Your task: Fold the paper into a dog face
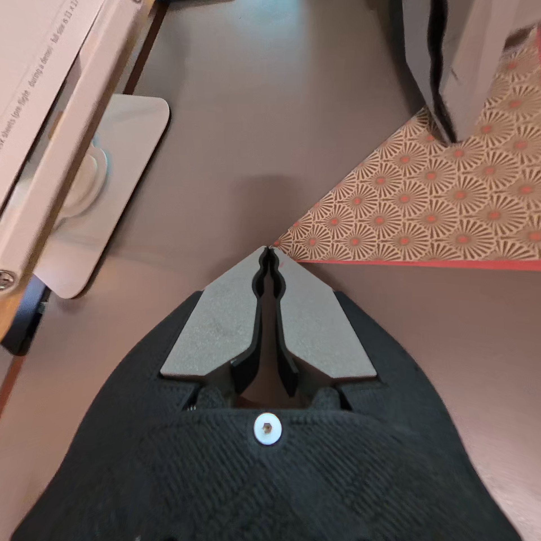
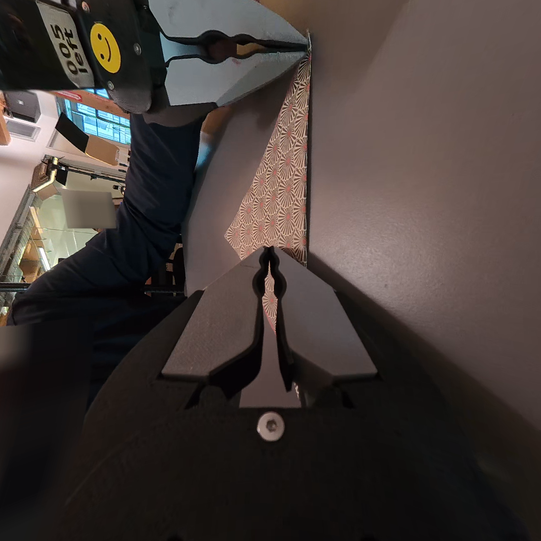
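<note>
The patterned paper [image 1: 424,205] lies on the brown table [image 1: 263,117], folded into a triangle with a red underside showing along its near edge. My left gripper [image 1: 268,248] is shut, with its tips pinched on the paper's left corner. My right gripper [image 1: 448,139] comes down from the top right, shut, with its tips touching the paper near its far edge. In the right wrist view the right gripper [image 2: 269,248] is shut with its tips on the paper [image 2: 275,190]. More paper shows through the gap between its fingers. The left gripper [image 2: 306,46] holds the far corner there.
A white box with print [image 1: 44,87] and a white rounded plate with a knob [image 1: 111,175] sit at the table's left edge. A person in dark clothes [image 2: 146,205] stands beyond the table edge in the right wrist view. My hands' fingertips stand some 12 cm from each other.
</note>
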A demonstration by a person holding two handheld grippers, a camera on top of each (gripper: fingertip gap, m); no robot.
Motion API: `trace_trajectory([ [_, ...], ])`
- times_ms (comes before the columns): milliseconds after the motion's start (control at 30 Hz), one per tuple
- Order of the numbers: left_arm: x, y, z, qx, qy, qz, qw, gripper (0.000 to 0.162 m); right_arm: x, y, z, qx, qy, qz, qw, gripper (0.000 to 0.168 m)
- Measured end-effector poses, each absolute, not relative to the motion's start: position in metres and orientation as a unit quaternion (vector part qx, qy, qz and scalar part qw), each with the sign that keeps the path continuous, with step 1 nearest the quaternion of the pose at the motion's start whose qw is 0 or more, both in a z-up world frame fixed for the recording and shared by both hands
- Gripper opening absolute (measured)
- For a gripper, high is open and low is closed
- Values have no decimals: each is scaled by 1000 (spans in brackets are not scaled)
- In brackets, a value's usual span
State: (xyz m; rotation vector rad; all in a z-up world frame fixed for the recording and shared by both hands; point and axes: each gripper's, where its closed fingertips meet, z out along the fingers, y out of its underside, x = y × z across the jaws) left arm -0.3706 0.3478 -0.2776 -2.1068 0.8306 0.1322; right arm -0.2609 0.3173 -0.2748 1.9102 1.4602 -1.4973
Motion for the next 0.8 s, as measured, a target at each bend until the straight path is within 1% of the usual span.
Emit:
trace_trajectory([
  [100,-371,347,-277,-814,368,113,435,0,-261,317,-275,666,509,-523,155,0],
  [400,-373,348,-274,-757,402,252,450,0,-261,317,-274,667,505,-525,157,0],
  [500,-375,349,-273,-750,399,277,448,0,-261,317,-275,667,505,-525,157,0],
  [700,-397,350,-269,-764,347,321,439,0,-261,317,-275,667,510,-522,150,0],
  [800,-409,352,-237,-760,259,312,507,0,-261,317,-275,667,512,-521,148,0],
])
